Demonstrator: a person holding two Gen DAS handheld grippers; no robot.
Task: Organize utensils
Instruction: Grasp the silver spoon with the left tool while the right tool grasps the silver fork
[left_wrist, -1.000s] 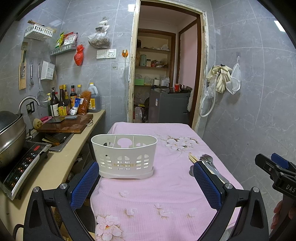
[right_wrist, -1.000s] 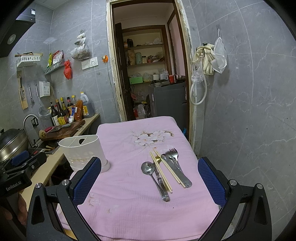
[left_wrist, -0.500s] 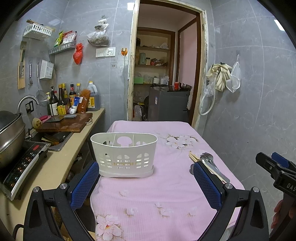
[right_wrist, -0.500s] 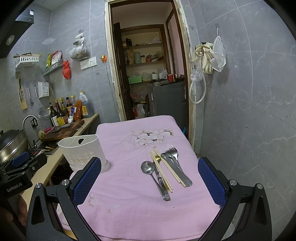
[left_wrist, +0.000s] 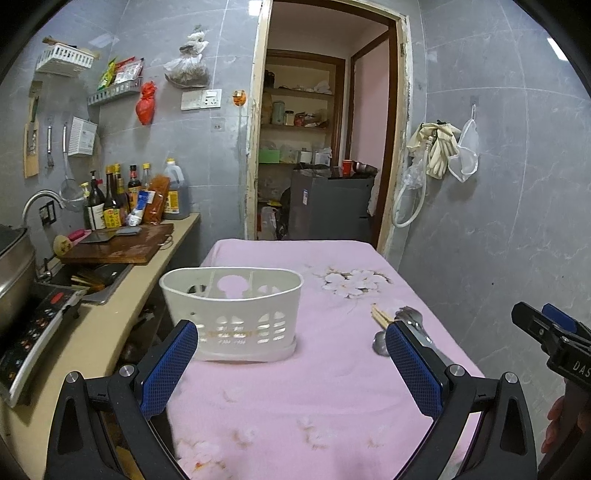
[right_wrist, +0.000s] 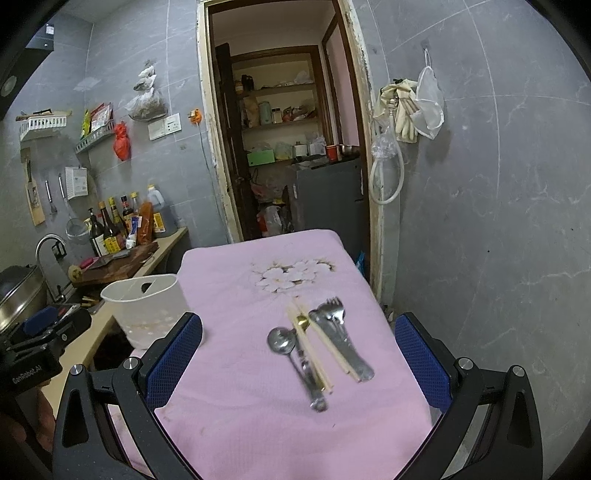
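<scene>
Grey-tiled kitchen all round, doorway to a pantry at twelve o'clock, and a cluttered counter (left_wrist: 110, 325) running down the nine o'clock side with bottles, a cutting board and a cooktop. Centre stage is the table under its pink floral cloth (left_wrist: 314, 387).

On that cloth, in the left wrist view, the white caddy (left_wrist: 231, 314) stands upright at about eleven o'clock from the left gripper (left_wrist: 291, 365), with dividers inside; it looks empty, though its floor is mostly hidden. The left gripper's jaws are spread wide, holding nothing, the caddy just ahead of the left pad.

Over to the right wrist view: the right gripper (right_wrist: 299, 362) hangs above the utensil pile, jaws released and wide, nothing between them. The pile sits dead ahead at twelve o'clock: forks (right_wrist: 338, 339) on the right, chopsticks (right_wrist: 314, 350) lying slantwise through the middle, a spoon (right_wrist: 282, 339) on the left with its handle trailing toward the camera. A gold-coloured piece peeks out under the chopsticks; hard to say what it is.

Nothing sorted yet by the look of it. The risk from here is that everything overlaps. Close on the spoon and a chopstick may come up too, then slip out halfway to the caddy. Thin, flat metal on soft cloth could also skid, or the pads could pinch fabric and drag the pile. And that light caddy may tip if nudged.
</scene>
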